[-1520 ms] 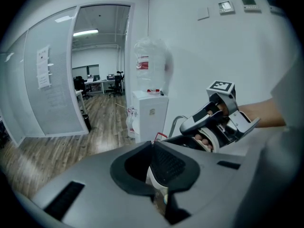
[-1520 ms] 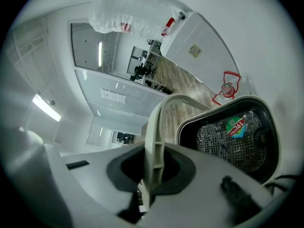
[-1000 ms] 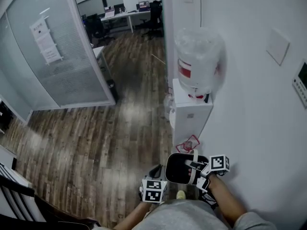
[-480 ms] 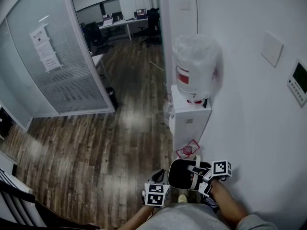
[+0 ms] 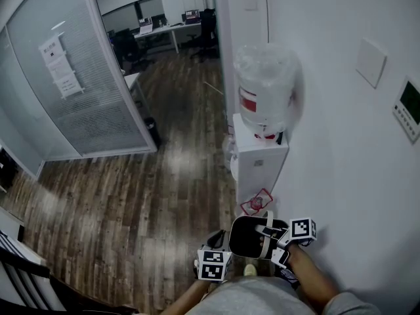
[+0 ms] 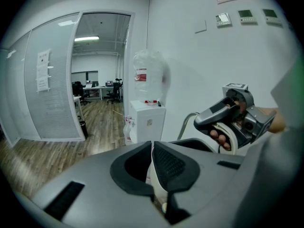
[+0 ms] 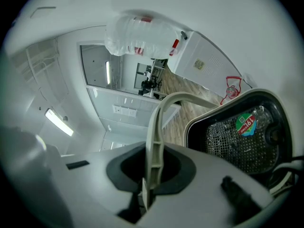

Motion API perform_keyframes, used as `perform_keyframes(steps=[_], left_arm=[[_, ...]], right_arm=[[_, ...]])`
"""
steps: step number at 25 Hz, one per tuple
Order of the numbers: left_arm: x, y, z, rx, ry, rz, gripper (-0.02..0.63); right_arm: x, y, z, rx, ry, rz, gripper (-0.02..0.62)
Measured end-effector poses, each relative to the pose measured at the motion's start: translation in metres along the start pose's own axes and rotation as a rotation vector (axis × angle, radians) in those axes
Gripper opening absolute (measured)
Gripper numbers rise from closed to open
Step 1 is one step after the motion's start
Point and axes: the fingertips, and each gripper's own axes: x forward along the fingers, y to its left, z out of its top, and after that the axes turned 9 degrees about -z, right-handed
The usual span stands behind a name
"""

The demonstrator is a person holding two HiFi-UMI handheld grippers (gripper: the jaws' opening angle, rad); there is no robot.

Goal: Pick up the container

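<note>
Two grippers low beside wall. Left gripper (image 6: pixel 152 151): jaws together, nothing gripped. Container (image 5: pixel 248 236): black, hanging by handle (image 7: pixel 164 109) below dispenser (image 5: pixel 260 159). Right gripper (image 7: pixel 151 163): clamped on handle. Pick-up looks done; next needs steady carry.

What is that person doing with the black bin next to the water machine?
A person stands by a white water dispenser with a clear bottle on top. The right gripper is clamped on the pale curved handle of a black plastic container, holding it up above the wooden floor. The left gripper is beside it, jaws together, holding nothing.
</note>
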Motion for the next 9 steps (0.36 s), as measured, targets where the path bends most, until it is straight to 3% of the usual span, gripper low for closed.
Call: perform_keyframes(steps=[9], left_arm=[[0.0027, -0.0037, -0.0036, -0.012, 0.004, 0.003, 0.028]], right_arm=[[-0.0014, -0.001, 0.0007, 0.01, 0.005, -0.001, 0.034]])
